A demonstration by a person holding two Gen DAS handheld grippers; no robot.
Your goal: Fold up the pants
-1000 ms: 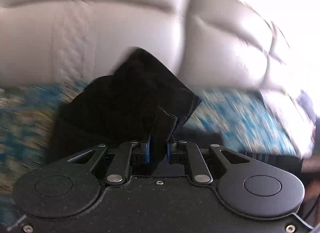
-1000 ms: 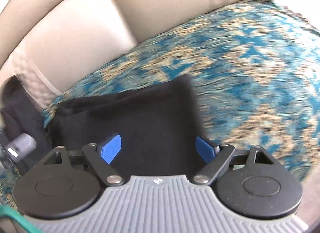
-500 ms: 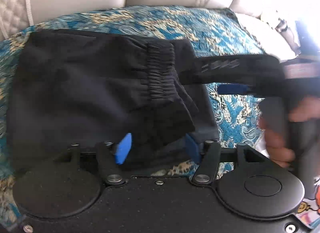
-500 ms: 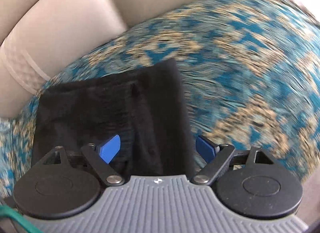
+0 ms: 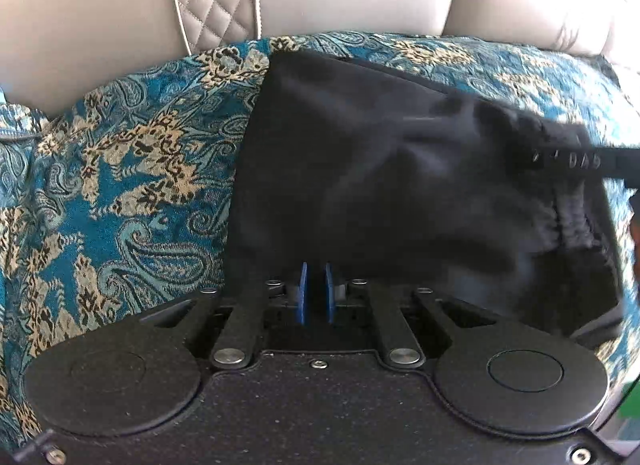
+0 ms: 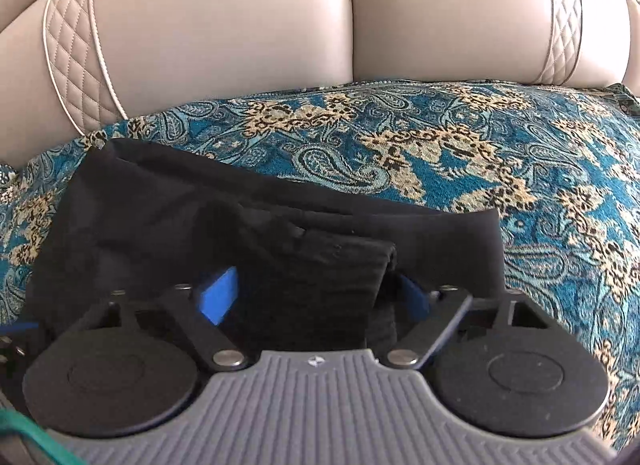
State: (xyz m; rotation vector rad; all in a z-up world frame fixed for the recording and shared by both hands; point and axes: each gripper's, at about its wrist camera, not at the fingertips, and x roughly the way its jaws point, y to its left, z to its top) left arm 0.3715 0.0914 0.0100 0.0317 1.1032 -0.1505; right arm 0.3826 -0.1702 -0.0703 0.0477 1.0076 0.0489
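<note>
A blue and gold paisley cloth (image 6: 460, 153) is spread over the seat, backed by beige quilted leather cushions (image 6: 224, 45).

The black pants (image 5: 380, 169) lie folded in a flat pile on the blue paisley cover, waistband on top.

The pants (image 5: 380, 185) blur at their right end in the left wrist view, where a dark bar (image 5: 580, 161) with unreadable lettering runs off the edge. In the right wrist view a ribbed fold hides most of the right fingers' (image 6: 416, 297) far pad.
</note>
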